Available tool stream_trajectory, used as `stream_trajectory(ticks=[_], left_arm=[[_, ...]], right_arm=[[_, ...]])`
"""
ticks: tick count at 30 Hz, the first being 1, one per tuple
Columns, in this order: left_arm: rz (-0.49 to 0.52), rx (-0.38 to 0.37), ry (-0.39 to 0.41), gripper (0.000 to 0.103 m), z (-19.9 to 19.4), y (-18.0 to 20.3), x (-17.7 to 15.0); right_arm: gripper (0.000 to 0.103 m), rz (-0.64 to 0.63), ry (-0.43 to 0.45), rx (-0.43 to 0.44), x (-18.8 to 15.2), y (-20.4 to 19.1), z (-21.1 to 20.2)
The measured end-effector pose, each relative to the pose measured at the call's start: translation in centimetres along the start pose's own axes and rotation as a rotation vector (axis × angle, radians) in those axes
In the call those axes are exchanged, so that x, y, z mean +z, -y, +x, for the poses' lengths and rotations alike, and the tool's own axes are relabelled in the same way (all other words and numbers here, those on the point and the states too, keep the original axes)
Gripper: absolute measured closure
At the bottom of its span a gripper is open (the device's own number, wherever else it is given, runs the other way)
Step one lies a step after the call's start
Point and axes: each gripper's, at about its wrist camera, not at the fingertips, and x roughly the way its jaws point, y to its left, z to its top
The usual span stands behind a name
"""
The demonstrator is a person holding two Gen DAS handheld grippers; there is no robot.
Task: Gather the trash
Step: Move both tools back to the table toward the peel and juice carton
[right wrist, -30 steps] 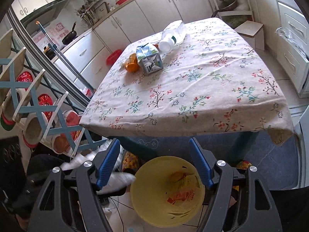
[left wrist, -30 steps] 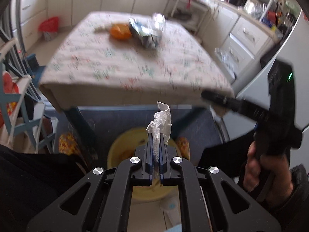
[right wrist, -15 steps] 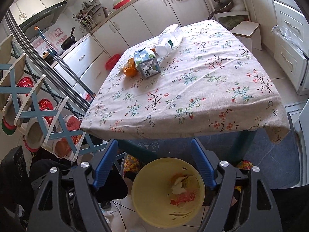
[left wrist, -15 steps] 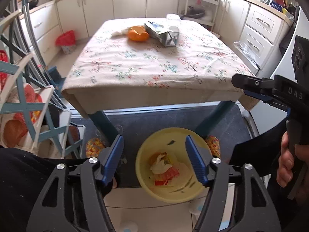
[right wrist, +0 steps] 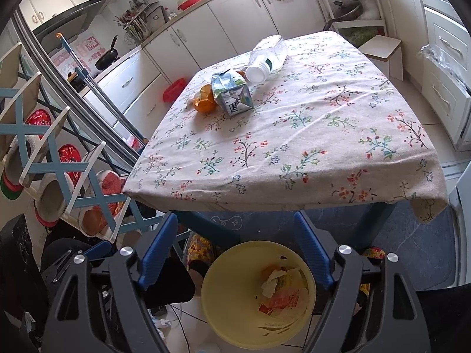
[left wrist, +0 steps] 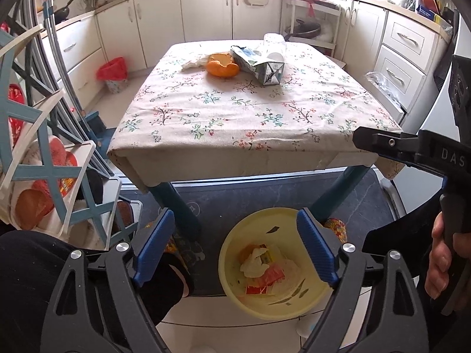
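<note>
We have both tools over the yellow bin (left wrist: 273,267). The left tool (left wrist: 235,250) and right tool (right wrist: 235,254) are opening, nothing between them. Tissue and wrappers lie inside. Orange peel (left wrist: 222,64), carton (left wrist: 259,66) and bottle (left wrist: 275,47) wait at twelve o'clock on the surface (left wrist: 250,117).

Bright, even daylight; sharp focus, strong fisheye bending and dark corners.

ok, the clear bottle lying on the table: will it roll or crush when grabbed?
The clear bottle lies on its side, so a nudge would probably roll it. It looks empty and already dented, so likely light and easily crushed. The carton close beside it may block rolling one way.
</note>
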Motion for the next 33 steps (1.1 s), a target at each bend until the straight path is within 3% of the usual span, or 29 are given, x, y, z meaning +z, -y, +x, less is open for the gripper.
stream_trajectory(ticks=[12, 20, 33], left_arm=[[-0.029, 0.006, 0.038, 0.018, -0.1, -1.1, 2.0], [-0.129, 0.012, 0.094, 0.017, 0.2, -4.8, 6.6], [-0.204, 0.007, 0.096, 0.018, 3.7, -8.6, 13.4]], right_arm=[[0.023, -0.063, 0.027, -0.033, 1.3, -1.1, 0.6], [0.023, -0.092, 0.03, -0.038, 2.9, -1.9, 2.0], [0.023, -0.164, 0.005, -0.087, 8.5, -3.6, 6.7]])
